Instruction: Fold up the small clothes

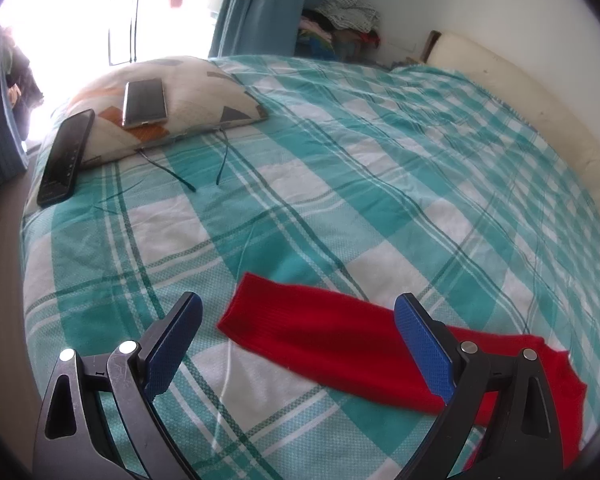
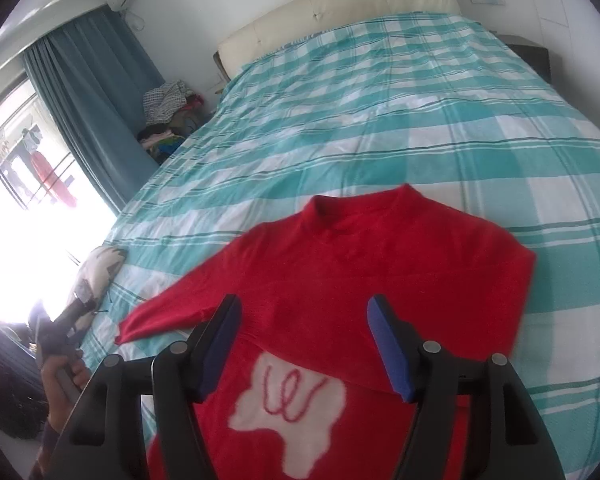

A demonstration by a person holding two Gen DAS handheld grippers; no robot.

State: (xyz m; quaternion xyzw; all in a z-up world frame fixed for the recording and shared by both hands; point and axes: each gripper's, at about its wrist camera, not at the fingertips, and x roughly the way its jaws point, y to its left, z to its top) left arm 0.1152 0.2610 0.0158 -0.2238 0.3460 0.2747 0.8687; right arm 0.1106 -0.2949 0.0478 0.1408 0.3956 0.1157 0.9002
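Setting: bedroom, bed [image 2: 380, 120] covered by a teal and white checked spread, cream headboard [image 2: 332, 8] at the far end.
Red sweater [image 2: 364, 272]: spread flat on the near part of the bed, neck opening pointing toward the headboard, white patch with red stitched loops on the front near the bottom of the right wrist view.
Sweater fold: one edge already turned over the chest, forming a diagonal crease just above the white patch.
Left sleeve [image 1: 320, 336]: stretched out straight across the spread, cuff end lying free, well apart from the pillow.
Left gripper [image 1: 298, 312]: held low over the bed, angled downward, jaws spread wide, blue pads facing each other, nothing between them; right finger overlapping the sleeve in view, contact not clear.
Right gripper [image 2: 304, 320]: poised above the sweater's chest, tilted down toward the fabric, jaws wide apart and holding nothing; touching the cloth or just above it, cannot tell.
Hand [image 2: 62, 380]: seen at the lower left edge of the right wrist view, wrapped around the other gripper's handle beside the bed.
Pillow [image 1: 172, 96]: patterned, at the far left corner of the bed.
Phones: one gold-edged phone [image 1: 145, 103] lying on the pillow, one black phone [image 1: 66, 156] propped against the pillow's edge.
Background: teal curtain [image 2: 96, 92] beside a bright window, heap of clothes [image 2: 168, 100] between curtain and headboard.
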